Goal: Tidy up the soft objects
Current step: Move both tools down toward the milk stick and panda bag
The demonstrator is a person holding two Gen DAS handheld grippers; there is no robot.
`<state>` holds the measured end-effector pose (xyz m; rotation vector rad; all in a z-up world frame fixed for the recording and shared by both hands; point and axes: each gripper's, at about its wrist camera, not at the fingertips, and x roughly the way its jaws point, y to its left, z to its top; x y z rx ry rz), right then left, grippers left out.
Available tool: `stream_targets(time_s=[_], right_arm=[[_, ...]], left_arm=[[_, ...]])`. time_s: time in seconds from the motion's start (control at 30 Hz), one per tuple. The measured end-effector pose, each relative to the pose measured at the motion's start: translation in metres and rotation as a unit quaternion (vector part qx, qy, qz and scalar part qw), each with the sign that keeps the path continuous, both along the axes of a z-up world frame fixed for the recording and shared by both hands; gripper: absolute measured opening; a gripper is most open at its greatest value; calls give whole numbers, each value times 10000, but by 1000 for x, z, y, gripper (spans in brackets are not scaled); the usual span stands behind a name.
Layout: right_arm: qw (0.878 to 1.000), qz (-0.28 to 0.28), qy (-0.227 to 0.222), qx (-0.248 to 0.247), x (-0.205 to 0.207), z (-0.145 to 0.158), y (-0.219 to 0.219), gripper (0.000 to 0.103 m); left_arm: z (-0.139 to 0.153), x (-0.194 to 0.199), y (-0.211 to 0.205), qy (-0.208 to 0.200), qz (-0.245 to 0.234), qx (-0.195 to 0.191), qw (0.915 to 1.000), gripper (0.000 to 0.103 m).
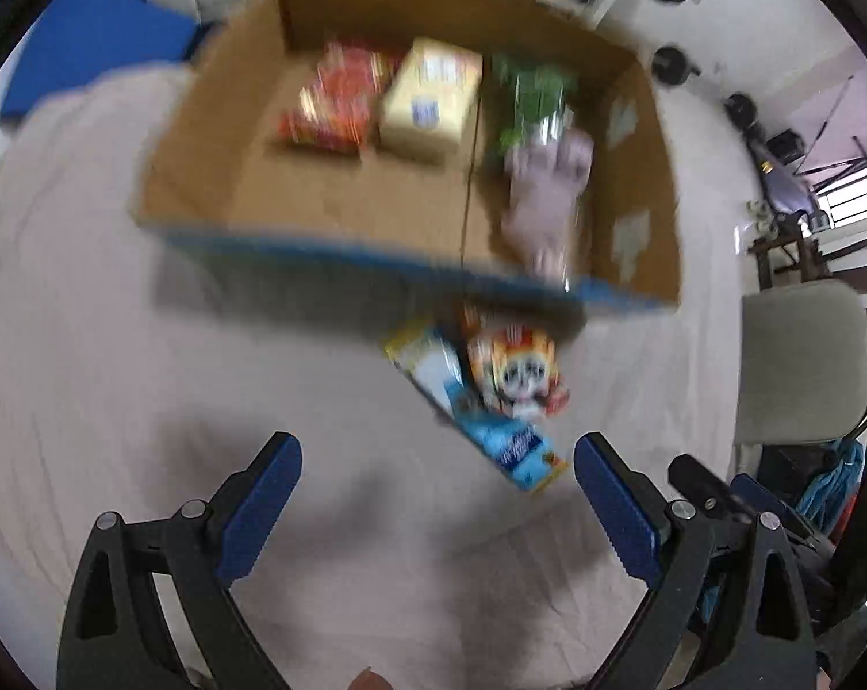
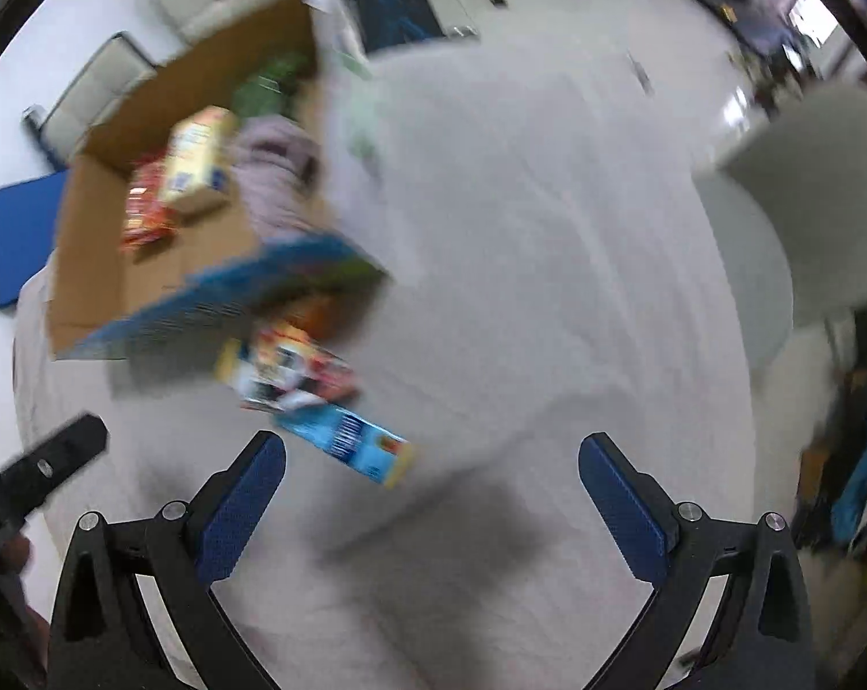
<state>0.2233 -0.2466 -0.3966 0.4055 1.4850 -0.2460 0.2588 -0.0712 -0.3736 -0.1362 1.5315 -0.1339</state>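
An open cardboard box (image 1: pixel 215 172) stands on a pale cloth-covered table (image 1: pixel 146 402). In it lie a red packet (image 1: pixel 336 98), a yellow pack (image 1: pixel 430 98), a green bundle (image 1: pixel 528 92) and a pinkish soft toy (image 1: pixel 548 195). In front of the box lie a blue packet (image 1: pixel 508 443) and a colourful packet (image 1: pixel 514 368). My left gripper (image 1: pixel 438 466) is open and empty above the cloth near them. My right gripper (image 2: pixel 432 466) is open and empty; the blue packet (image 2: pixel 353 443) lies near its left finger. The box (image 2: pixel 111 287) is at its left. Both views are blurred.
A blue mat (image 1: pixel 94 57) lies on the floor behind the table. A beige chair (image 1: pixel 807 362) stands at the right, with blue cloth (image 1: pixel 830 483) below it. Dumbbell weights (image 1: pixel 672 63) lie on the far floor. The left gripper's body (image 2: pixel 42 471) shows at the right view's left edge.
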Motion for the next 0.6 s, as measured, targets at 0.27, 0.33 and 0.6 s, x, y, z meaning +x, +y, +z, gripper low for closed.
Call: stream_targets(time_s=[0.27, 0.33, 0.6], right_arm=[[9977, -535, 407, 9, -45, -61, -42, 103], [9974, -556, 465, 16, -50, -68, -45, 103], [9969, -536, 569, -27, -70, -82, -48, 103]], left_arm=[[-88, -13, -40, 868, 291, -71, 9958, 97], [-97, -9, -48, 800, 320, 32, 9963, 97], [-134, -3, -68, 887, 346, 575, 9938, 97]])
